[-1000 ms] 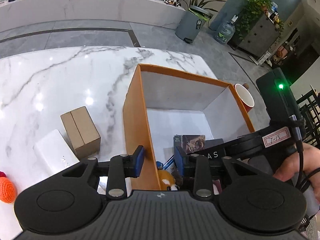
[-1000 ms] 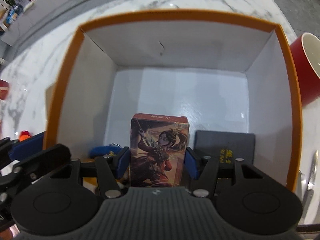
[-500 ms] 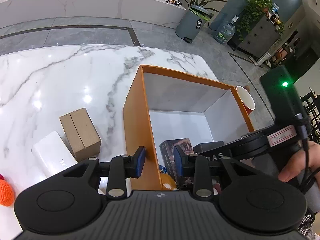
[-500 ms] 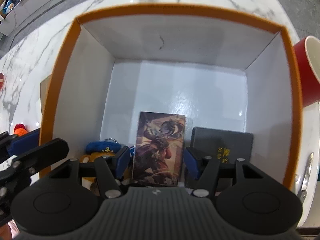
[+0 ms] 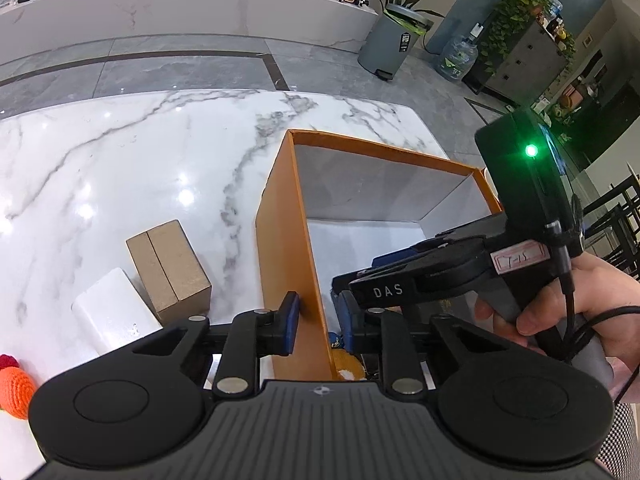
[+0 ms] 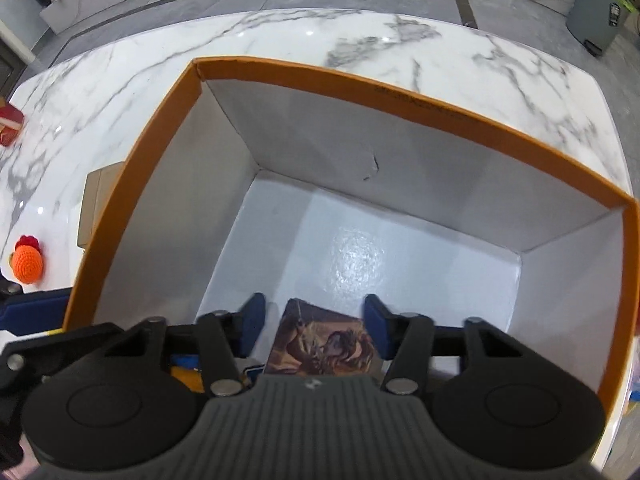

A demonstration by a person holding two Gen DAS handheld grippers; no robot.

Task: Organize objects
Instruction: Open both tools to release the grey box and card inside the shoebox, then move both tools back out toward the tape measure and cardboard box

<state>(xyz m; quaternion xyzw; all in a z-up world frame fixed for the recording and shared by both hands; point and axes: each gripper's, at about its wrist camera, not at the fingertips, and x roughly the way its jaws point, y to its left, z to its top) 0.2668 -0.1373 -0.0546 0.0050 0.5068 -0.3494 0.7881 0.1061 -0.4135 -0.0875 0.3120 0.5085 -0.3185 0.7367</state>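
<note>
An orange box [image 5: 280,248] with white inside walls stands on the marble table. My left gripper [image 5: 319,318] straddles its near-left wall, one finger outside and one inside. Its jaws are closing, and a sliver of gap still shows at the inner pad. My right gripper [image 6: 312,316] hangs over the box [image 6: 400,96], pointing steeply down. Its jaws are closing with nothing pressed between them. An illustrated card box [image 6: 320,346] lies on the box floor under its fingers. A yellow-orange plush [image 5: 346,364] sits in the near corner.
Left of the orange box lie a brown cardboard box [image 5: 170,268] and a white box [image 5: 112,316]. An orange crocheted toy [image 6: 27,266] rests near the table's left edge, with a red object [image 6: 10,128] farther back. A person's hand [image 5: 532,312] holds the right gripper.
The illustrated card box, held upright between the right fingers a second ago, has tipped over and lies flat in the box. The right gripper rolled and shifted. The left jaws narrowed around the wall.
</note>
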